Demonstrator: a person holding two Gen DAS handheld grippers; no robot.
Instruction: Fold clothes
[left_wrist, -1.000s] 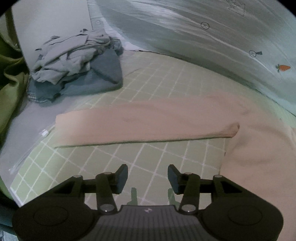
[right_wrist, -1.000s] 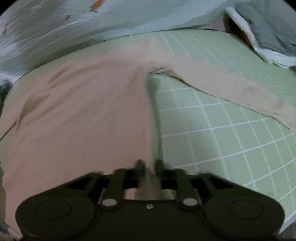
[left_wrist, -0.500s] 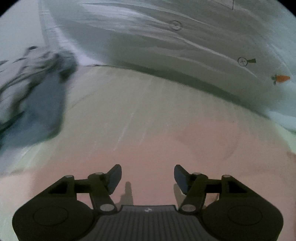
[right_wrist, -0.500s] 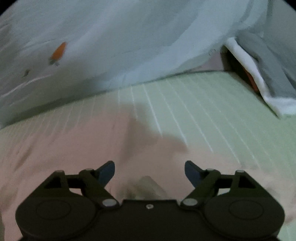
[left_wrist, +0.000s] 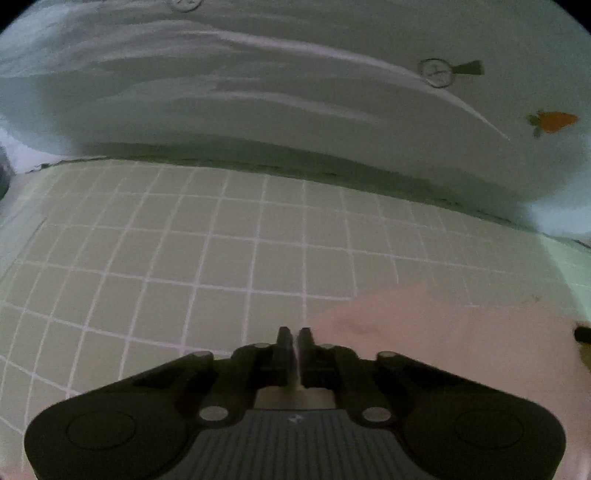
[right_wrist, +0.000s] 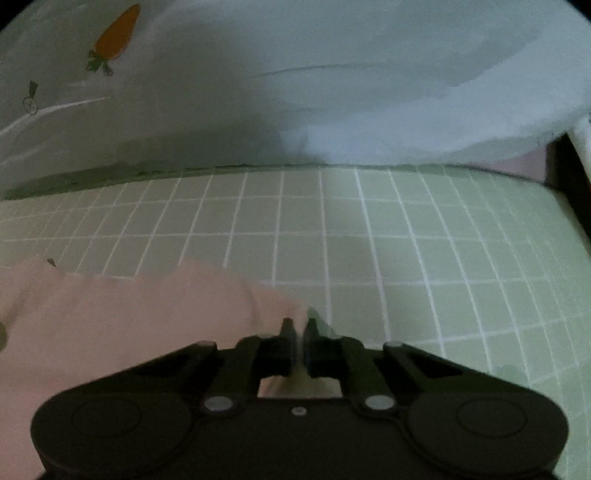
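The left claw (left_wrist: 294, 334) has its jaws drawn together, having just been closing from the wide gap they showed half a second ago. A thin strip of pale cloth seems to run between the fingers, but whether the pads really pinch the pink garment (left_wrist: 443, 343) I cannot tell. That garment spreads to the right of this claw and reaches under its body. A second ago the long sleeve lay stretched ahead of the claw and a heap of grey clothes sat far ahead to the left. Now neither is in view, and only the green checked bed sheet (left_wrist: 184, 258) lies ahead, with the pale carrot-print quilt (left_wrist: 295, 110) bunched beyond it.

The right claw (right_wrist: 298, 325) is likewise pressed together after closing from a wide spread. The pink garment (right_wrist: 129, 314) lies to its left, its edge coming right up to the fingertips. A sliver of light cloth shows in the slit, yet a firm grip cannot be confirmed. Ahead and to the right is bare green sheet (right_wrist: 406, 240), then the quilt (right_wrist: 332, 92). A second ago the garment's body filled most of this view.
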